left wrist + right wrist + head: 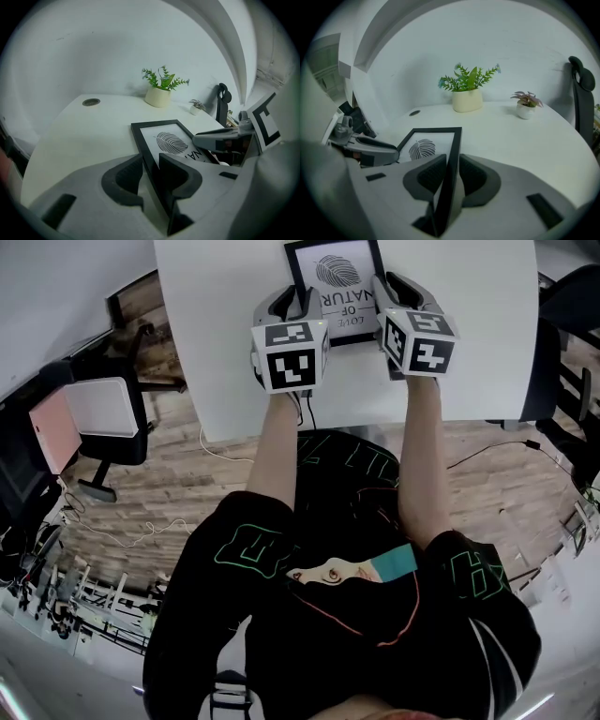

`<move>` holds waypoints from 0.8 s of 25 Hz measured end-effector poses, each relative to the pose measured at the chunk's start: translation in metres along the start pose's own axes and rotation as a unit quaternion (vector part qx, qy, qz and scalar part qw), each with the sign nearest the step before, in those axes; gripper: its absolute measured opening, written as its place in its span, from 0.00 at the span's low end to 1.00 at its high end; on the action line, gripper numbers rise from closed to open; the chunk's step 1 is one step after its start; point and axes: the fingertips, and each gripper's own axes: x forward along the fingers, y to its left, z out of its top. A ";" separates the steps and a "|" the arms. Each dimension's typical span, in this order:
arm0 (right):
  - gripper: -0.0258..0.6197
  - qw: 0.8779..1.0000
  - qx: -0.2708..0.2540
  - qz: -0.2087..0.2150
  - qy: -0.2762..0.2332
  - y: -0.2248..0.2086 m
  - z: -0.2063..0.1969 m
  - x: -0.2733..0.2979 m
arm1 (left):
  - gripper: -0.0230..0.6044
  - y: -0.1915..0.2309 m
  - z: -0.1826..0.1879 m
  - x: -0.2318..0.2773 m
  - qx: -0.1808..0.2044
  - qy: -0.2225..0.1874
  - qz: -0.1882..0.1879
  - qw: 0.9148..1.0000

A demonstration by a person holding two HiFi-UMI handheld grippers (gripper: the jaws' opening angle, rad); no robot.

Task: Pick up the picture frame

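Left gripper [150, 160] stands wide, astride the picture frame's [335, 282] left rail; right gripper [451, 161] pinches its right rail. The frame sits at the white table's [216, 343] near edge, long axis running away, leaf print farthest. Potted plant [467, 96] stands by the far edge.

White tabletop [220, 343], rounded along its far edge. A black picture frame [336, 277] with a leaf print rests midway between the left and right edges, toward the near edge. Near the far edge stand a cream plant pot [158, 97] and a smaller white pot [526, 110], with a round grommet [91, 101] toward the far left.
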 end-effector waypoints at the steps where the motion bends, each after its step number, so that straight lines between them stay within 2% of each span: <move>1: 0.19 1.000 0.001 0.001 0.002 0.000 -0.001 0.001 | 0.22 -0.001 -0.001 0.001 0.000 0.004 -0.001 1.000; 9: 0.17 1.000 0.029 0.007 -0.003 0.003 -0.003 0.004 | 0.21 0.005 -0.006 0.003 -0.023 0.018 0.021 0.999; 13: 0.16 0.999 0.032 -0.008 0.010 0.001 -0.002 0.003 | 0.19 0.002 -0.003 0.001 -0.046 0.015 0.015 0.999; 20: 0.15 0.999 0.049 -0.020 0.003 0.004 -0.007 -0.012 | 0.16 0.002 -0.001 -0.007 -0.044 0.006 0.014 0.999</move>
